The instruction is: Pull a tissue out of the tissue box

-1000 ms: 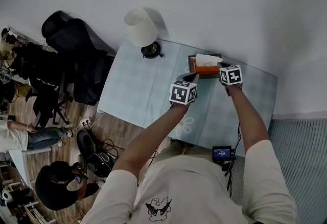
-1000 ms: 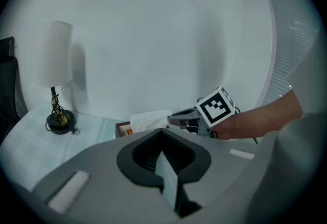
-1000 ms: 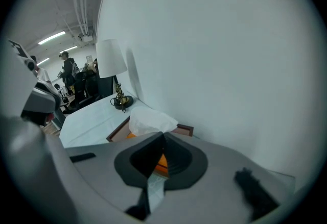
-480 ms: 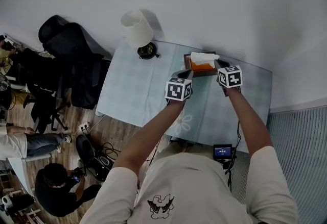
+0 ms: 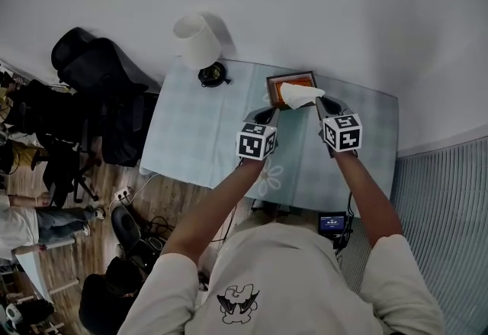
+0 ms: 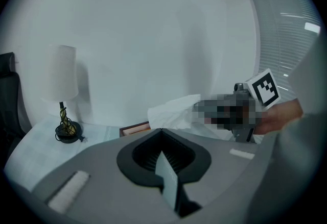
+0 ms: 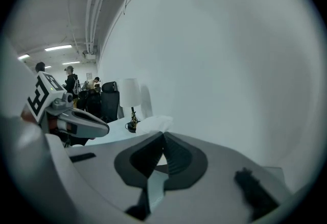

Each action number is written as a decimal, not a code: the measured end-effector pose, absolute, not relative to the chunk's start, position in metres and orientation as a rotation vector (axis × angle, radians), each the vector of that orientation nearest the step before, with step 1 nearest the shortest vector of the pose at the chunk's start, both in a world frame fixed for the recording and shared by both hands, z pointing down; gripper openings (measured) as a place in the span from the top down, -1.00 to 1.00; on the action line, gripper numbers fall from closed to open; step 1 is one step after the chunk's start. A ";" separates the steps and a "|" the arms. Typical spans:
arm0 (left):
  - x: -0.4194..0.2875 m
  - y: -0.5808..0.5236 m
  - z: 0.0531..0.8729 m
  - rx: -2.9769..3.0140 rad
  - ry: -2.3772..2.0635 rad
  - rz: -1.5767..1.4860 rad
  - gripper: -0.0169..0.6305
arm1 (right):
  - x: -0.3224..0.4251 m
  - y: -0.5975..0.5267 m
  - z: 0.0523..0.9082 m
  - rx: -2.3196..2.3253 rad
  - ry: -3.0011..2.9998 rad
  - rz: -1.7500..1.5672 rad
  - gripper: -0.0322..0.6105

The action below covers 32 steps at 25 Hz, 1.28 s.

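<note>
Since the right gripper (image 5: 320, 104) had its jaws pressed together on one end of the tissue (image 5: 300, 95), we logged the grasp as made and the pull as under way. The sheet stretched left from those jaws over the top of the tissue box (image 5: 287, 84), which sat at the far edge of the table (image 5: 202, 131), right of the lamp (image 5: 195, 40). In the left gripper view the sheet appeared raised above the box, but we could not tell whether its free end was clear of the slot. Freeing that end, in our judgement, was all that remained. The left gripper (image 5: 263, 113) had its jaws pressed together on nothing and sat just near-left of the box; whether it touched the box we could not settle. Writing: none legible. The box showed an orange top and dark rim, no readable brand. The marker cubes (image 5: 342, 132) bore only black-and-white squares. A small lit screen (image 5: 332, 224) at the near table edge was too small to read.
</note>
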<state>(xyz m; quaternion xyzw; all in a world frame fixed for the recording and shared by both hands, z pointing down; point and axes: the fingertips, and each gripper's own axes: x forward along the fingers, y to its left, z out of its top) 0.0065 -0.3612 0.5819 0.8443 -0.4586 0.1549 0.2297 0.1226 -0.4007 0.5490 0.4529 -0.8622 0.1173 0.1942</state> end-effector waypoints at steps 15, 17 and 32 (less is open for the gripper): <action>-0.002 -0.271 0.547 2.376 -1.244 0.311 0.92 | 0.103 -0.276 0.511 1.319 -2.518 0.323 0.86; 0.000 -0.261 0.543 2.375 -1.248 0.285 0.92 | 0.099 -0.262 0.513 1.314 -2.522 0.332 0.86; -0.015 -0.191 0.546 2.429 -1.320 0.333 0.92 | 0.096 -0.185 0.524 1.365 -2.511 0.426 0.86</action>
